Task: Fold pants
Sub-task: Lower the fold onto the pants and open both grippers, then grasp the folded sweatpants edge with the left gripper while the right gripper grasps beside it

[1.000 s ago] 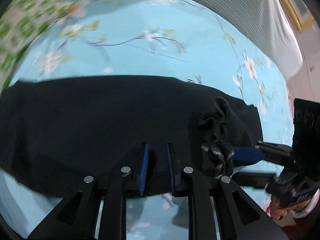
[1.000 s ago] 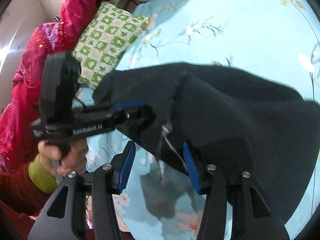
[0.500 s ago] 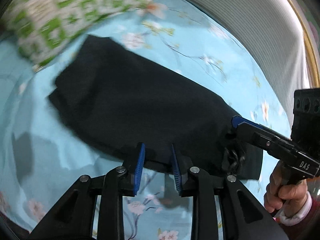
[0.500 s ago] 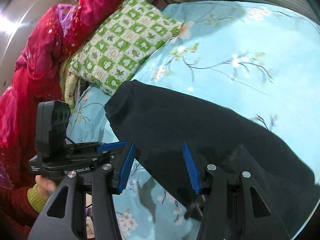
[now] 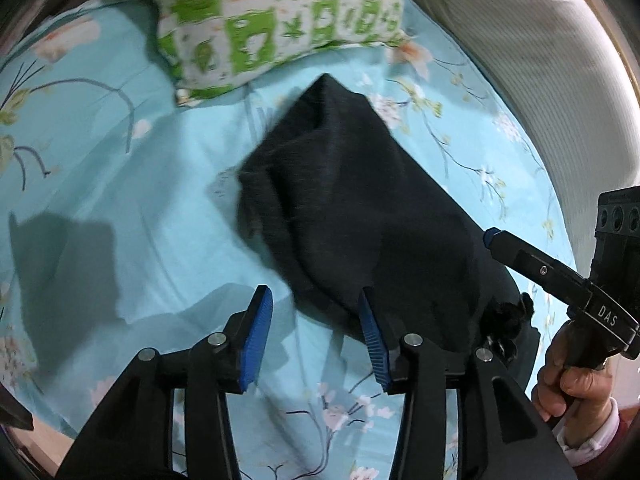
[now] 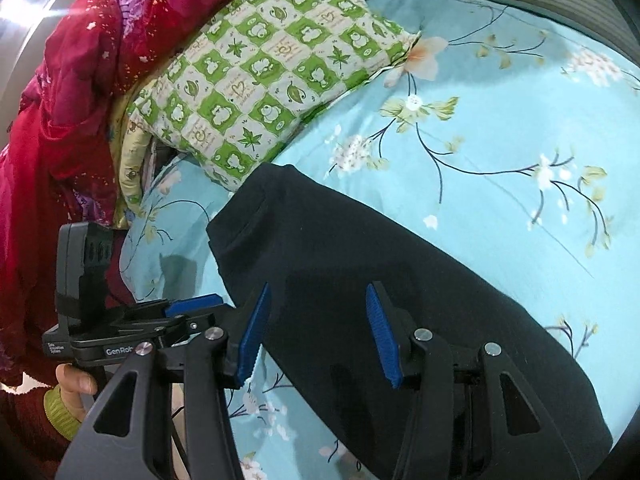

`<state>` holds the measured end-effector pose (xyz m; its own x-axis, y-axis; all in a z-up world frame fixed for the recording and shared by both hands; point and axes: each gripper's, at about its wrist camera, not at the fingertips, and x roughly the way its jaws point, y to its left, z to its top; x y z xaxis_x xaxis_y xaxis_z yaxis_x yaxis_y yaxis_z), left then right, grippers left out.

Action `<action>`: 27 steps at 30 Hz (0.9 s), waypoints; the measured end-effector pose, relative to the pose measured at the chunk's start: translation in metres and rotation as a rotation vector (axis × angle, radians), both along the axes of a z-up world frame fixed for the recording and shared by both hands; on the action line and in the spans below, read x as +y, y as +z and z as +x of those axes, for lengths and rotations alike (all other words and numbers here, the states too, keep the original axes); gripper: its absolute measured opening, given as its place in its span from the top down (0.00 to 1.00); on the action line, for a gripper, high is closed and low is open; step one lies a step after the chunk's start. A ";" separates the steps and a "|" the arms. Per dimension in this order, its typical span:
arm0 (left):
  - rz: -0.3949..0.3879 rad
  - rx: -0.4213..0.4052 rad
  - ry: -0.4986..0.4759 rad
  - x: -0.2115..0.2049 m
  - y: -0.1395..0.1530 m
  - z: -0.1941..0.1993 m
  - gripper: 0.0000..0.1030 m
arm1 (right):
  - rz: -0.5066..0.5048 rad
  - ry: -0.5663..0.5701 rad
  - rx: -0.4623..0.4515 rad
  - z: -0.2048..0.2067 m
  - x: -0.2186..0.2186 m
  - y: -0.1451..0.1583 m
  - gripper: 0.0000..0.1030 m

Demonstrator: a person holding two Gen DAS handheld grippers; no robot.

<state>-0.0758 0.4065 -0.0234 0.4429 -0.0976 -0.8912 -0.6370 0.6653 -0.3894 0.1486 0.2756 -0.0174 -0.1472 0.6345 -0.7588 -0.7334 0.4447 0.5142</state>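
A green-and-white checked pillow (image 6: 272,80) lies at the head of the bed, one corner just beside the far end of the pants. Behind it a red, sequinned quilt (image 6: 68,92) is heaped along the bed's side, and a pale ribbed cover (image 5: 516,64) runs along the opposite side. The folded black fabric pants (image 6: 400,280) lie flat on the light-blue flowered bedsheet (image 6: 500,128), reaching from near the pillow toward the near edge of the bed, with a bunched drawstring waistband at the near end in the left wrist view.

Bare sheet lies open on both long sides of the pants, wider on the side toward the ribbed cover; the side toward the quilt is narrower and partly taken up by the pillow.

The left gripper (image 5: 316,336) has just been opening: its blue-padded jaws stand apart with only sheet and the pants' edge below them, nothing pinched. The right gripper (image 6: 318,332) also has its jaws parted, hovering over the dark cloth without clamping it. Each gripper is carried by a hand (image 5: 568,372) in a cuffed sleeve.
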 end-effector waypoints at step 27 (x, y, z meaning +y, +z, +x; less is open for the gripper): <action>-0.101 -0.014 0.149 0.035 -0.030 0.015 0.43 | -0.098 0.220 -0.079 0.032 0.093 -0.028 0.50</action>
